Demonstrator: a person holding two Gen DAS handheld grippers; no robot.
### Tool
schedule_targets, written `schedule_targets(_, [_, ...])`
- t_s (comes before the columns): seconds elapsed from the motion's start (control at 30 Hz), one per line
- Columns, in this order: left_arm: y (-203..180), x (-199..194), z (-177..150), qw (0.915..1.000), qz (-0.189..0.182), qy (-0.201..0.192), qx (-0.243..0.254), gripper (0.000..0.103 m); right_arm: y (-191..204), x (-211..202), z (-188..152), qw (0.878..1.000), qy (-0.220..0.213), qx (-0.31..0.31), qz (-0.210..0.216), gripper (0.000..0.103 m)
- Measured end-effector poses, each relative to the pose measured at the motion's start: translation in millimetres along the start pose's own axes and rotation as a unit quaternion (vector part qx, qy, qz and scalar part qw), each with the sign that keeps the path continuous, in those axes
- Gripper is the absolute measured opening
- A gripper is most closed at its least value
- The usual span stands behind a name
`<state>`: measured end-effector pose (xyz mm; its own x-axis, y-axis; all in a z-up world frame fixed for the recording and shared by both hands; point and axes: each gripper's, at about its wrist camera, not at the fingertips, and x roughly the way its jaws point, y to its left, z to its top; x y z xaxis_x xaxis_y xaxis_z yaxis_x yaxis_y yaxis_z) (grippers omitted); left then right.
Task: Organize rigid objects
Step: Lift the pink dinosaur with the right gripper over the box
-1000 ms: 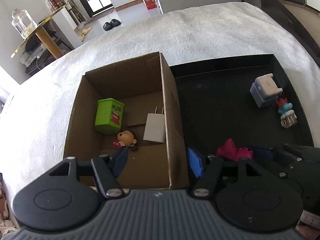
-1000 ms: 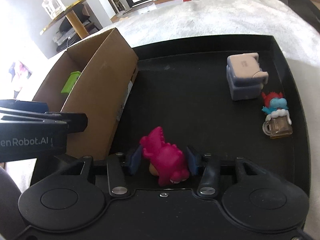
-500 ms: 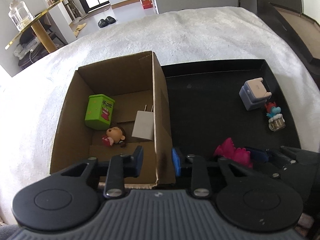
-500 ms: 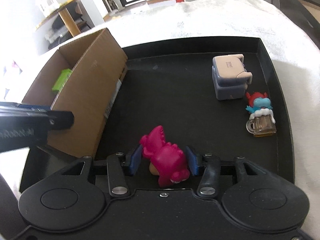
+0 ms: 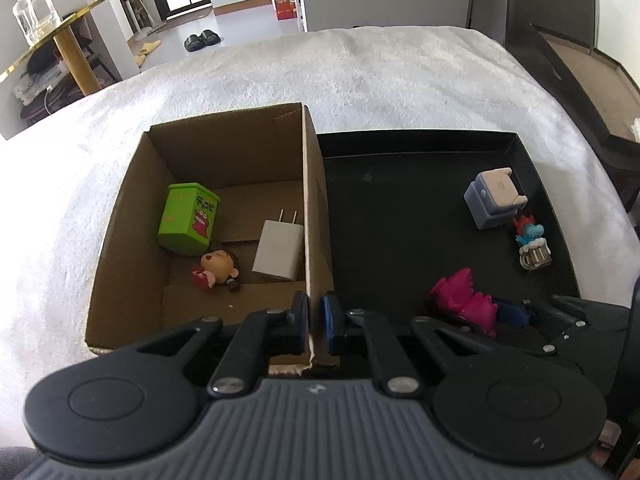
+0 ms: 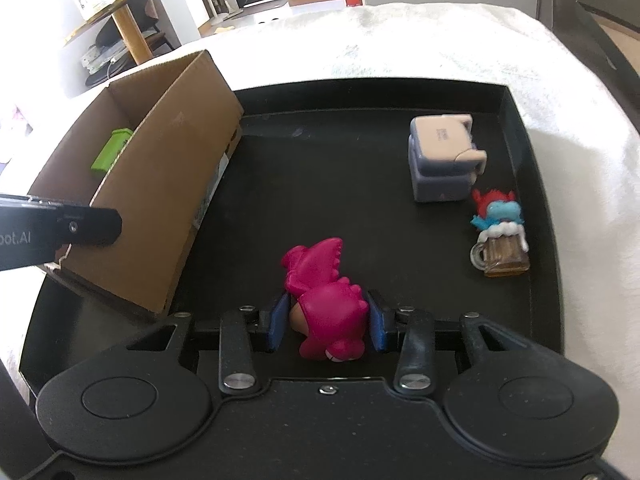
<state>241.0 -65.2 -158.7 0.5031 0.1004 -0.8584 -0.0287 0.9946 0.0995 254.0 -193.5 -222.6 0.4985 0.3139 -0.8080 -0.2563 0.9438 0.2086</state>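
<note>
Dinosaur in right claw lies lengthwise, tail pointing away.

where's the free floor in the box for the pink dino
Bare floor lies along the cardboard box's near wall, in front of the doll and charger, and at the back behind the green tin. The middle is crowded. The left gripper pinches the right wall.

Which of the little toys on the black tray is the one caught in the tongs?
The pink dinosaur, squeezed between the right tongs. The grey-and-beige block toy and the blue-and-red figure on a beer mug sit untouched by the tray's right wall.
</note>
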Motion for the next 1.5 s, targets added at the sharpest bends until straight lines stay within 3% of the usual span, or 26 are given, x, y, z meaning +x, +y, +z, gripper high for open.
schedule_targets(0.4, [27.0, -14.6, 6.1, 0.9986, -0.038, -0.01, -0.035, 0.012, 19.0, -22.2, 26.0, 0.999, -0.037, -0.016, -0.018, 0.04])
schedule_targets(0.53, [42.3, -20.8, 9.9, 0.9975, -0.045, -0.015, -0.053, 0.021, 31.1, -29.7, 39.5, 0.998, -0.052, -0.023, -0.019, 0.04])
schedule_targets(0.73, [66.3, -25.5, 13.0, 0.9964, -0.037, -0.031, -0.069, 0.031, 51.0, -38.5, 57.2, 0.997, -0.067, -0.042, -0.022, 0.04])
schedule_targets(0.87, [83.2, -26.8, 12.9, 0.9954, -0.029, -0.042, -0.081, 0.045, 64.1, -43.8, 66.2, 0.995, -0.076, -0.053, -0.025, 0.04])
schedule_targets(1.33, [132.5, -16.1, 10.0, 0.9915, -0.011, -0.053, -0.119, 0.059, 110.8, -43.4, 89.7, 0.991, -0.085, -0.097, -0.036, 0.04])
schedule_targets(1.5, [146.0, -9.4, 7.1, 0.9889, -0.017, -0.058, -0.135, 0.06, 125.8, -36.8, 95.4, 0.99, -0.083, -0.111, -0.04, 0.04])
